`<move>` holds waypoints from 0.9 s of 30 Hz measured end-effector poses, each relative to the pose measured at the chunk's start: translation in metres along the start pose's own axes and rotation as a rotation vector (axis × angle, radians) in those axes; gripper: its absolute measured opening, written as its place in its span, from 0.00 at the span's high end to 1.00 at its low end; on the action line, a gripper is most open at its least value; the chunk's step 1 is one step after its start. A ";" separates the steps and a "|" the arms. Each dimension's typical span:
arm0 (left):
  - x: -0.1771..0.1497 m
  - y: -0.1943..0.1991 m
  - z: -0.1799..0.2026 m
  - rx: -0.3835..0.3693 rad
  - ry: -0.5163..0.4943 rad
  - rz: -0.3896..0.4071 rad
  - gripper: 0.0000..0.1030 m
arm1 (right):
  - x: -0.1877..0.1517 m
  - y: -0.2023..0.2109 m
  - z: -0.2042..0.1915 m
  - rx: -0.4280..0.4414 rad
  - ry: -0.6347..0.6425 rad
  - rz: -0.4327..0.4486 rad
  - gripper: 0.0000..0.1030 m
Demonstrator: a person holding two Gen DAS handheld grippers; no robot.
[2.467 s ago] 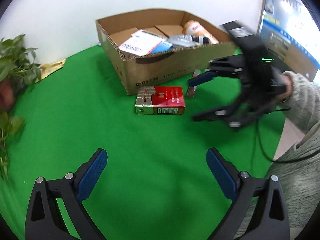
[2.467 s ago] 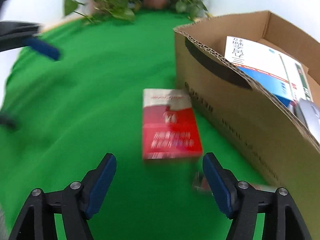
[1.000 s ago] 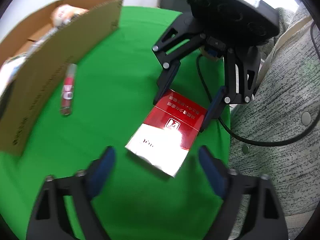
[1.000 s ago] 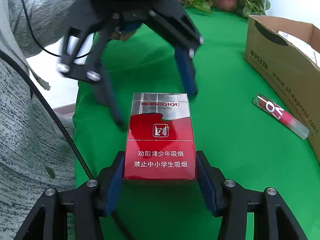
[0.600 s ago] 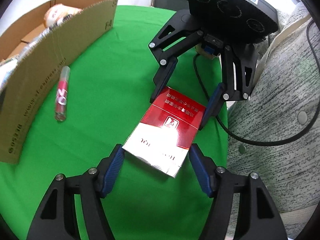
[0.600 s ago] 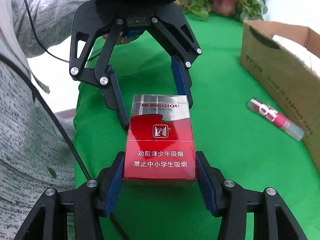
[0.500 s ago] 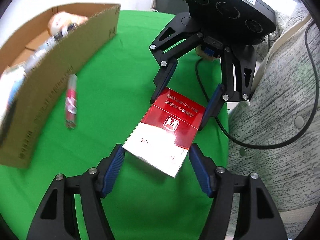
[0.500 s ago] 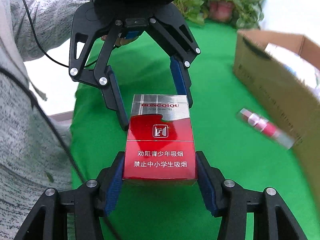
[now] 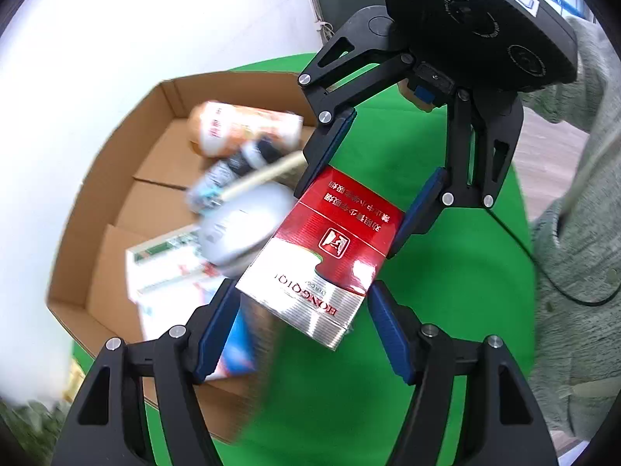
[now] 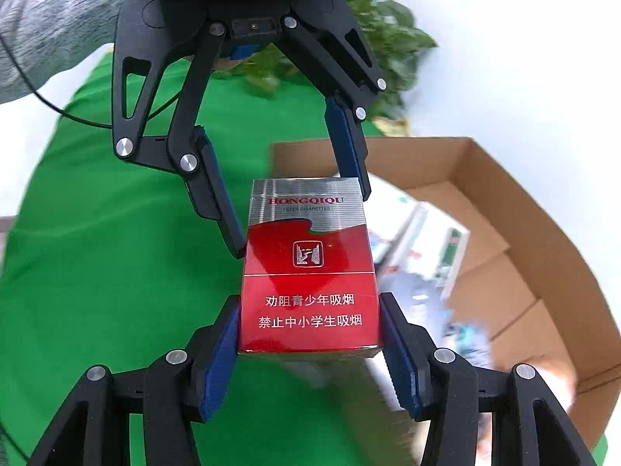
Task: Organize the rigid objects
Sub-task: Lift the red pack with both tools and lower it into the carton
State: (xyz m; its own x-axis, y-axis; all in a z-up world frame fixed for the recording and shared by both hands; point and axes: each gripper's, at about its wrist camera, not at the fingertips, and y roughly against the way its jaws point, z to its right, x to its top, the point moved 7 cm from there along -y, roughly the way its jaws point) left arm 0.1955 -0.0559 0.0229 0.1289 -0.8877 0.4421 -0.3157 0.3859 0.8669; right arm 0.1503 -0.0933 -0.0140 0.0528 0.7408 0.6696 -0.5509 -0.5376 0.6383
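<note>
The red and silver cardboard cigarette pack (image 10: 308, 268) was held in the air between both tools: the right gripper (image 10: 308, 334) clamped its red end, the left gripper (image 9: 299, 310) its silver end. Its long axis ran from one gripper to the other. The open brown cardboard box (image 9: 97, 209), beside and below the pack, contained a bottle (image 9: 244, 128), a booklet (image 9: 170, 272) and other blurred items.

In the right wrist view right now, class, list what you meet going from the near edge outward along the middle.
right gripper → red cigarette pack → left gripper → potted plant
</note>
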 end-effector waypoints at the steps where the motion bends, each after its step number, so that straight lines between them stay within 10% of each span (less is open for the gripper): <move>1: 0.007 -0.001 -0.016 0.008 -0.009 -0.002 0.31 | 0.000 -0.003 0.011 -0.005 -0.015 -0.003 0.43; 9: 0.045 -0.036 -0.099 -0.030 -0.006 -0.030 0.25 | -0.014 -0.036 0.077 -0.023 -0.120 -0.058 0.43; 21: 0.058 -0.096 -0.124 -0.064 0.028 -0.068 0.21 | -0.025 -0.055 0.101 -0.070 -0.192 -0.148 0.42; 24: 0.060 -0.101 -0.135 -0.033 0.043 -0.076 0.08 | -0.025 -0.048 0.110 -0.085 -0.270 -0.148 0.18; 27: 0.059 -0.100 -0.158 0.062 0.124 -0.083 0.04 | -0.024 -0.031 0.114 -0.096 -0.322 -0.100 0.15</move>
State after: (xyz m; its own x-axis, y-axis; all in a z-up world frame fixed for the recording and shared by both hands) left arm 0.3828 -0.1074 -0.0012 0.2711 -0.8763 0.3983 -0.3558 0.2933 0.8874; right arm 0.2611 -0.1399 -0.0064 0.3619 0.6146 0.7010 -0.6051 -0.4171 0.6781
